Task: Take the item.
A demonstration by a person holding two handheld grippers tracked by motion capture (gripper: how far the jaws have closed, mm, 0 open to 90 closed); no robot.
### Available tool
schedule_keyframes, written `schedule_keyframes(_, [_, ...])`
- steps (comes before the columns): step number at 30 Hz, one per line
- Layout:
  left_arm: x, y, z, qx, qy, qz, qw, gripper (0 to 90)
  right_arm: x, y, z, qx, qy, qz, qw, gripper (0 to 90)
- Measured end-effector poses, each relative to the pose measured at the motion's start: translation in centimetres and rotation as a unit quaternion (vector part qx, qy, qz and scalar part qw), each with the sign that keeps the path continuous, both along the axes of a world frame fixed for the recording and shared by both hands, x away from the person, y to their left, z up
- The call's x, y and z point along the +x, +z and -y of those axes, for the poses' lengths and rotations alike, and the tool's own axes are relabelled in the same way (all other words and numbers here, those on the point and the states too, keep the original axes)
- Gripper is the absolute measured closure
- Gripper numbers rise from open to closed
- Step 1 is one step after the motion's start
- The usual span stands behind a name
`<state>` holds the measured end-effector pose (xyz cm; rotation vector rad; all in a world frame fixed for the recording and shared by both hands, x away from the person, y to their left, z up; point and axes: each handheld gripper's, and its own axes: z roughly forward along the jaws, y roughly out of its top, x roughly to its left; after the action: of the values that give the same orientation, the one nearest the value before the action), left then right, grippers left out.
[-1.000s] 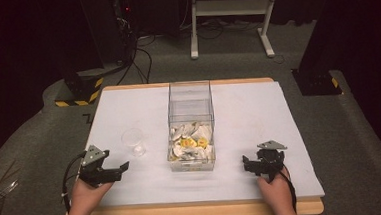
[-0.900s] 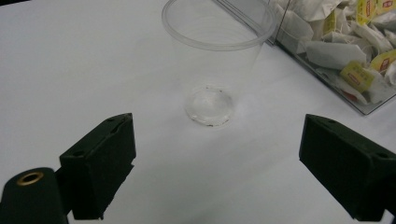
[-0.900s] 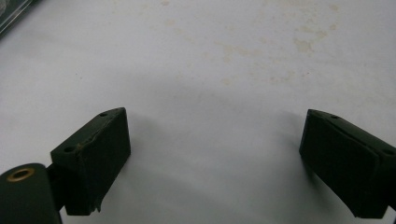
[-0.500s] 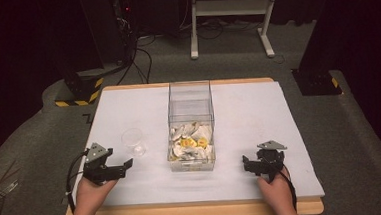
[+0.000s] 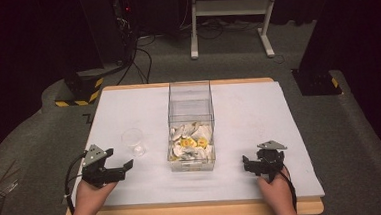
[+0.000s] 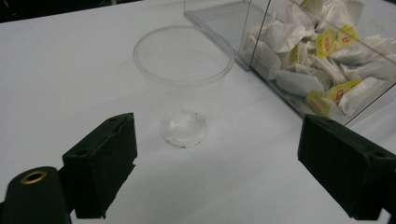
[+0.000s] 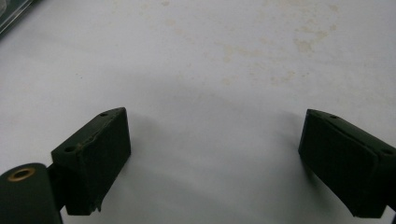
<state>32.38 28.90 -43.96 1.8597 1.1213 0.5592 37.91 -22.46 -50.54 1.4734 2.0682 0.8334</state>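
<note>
My left tool [image 6: 215, 163], jaws spread and empty, has the clear plastic cup [image 6: 183, 84] upright at twelve o'clock on the white bench [image 5: 259, 113], nearer than my right tool [image 5: 254, 164], likewise spread wide and empty.

Grey carpet [image 5: 235, 59] surrounds the white-topped table [image 5: 258, 108]; at twelve o'clock, a white stand [image 5: 233, 14] against darkness.

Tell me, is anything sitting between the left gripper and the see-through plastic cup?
No. In the left gripper view, only bare white table cover lies between the open left gripper and the clear plastic cup.
</note>
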Motion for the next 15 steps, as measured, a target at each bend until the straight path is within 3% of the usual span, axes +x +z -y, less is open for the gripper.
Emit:
schedule_keyframes(4, [0.2,0.7,0.3,-0.002,-0.013,0.015,0.9998,12.1,0.0,0.0,0.0,0.002,0.0,-0.001,1.0,8.7])
schedule_keyframes(15, [1.2,1.6,2.3,-0.009,-0.04,0.026,0.9988,12.7,0.0,0.0,0.1,0.002,0.001,0.0,1.0,8.7])
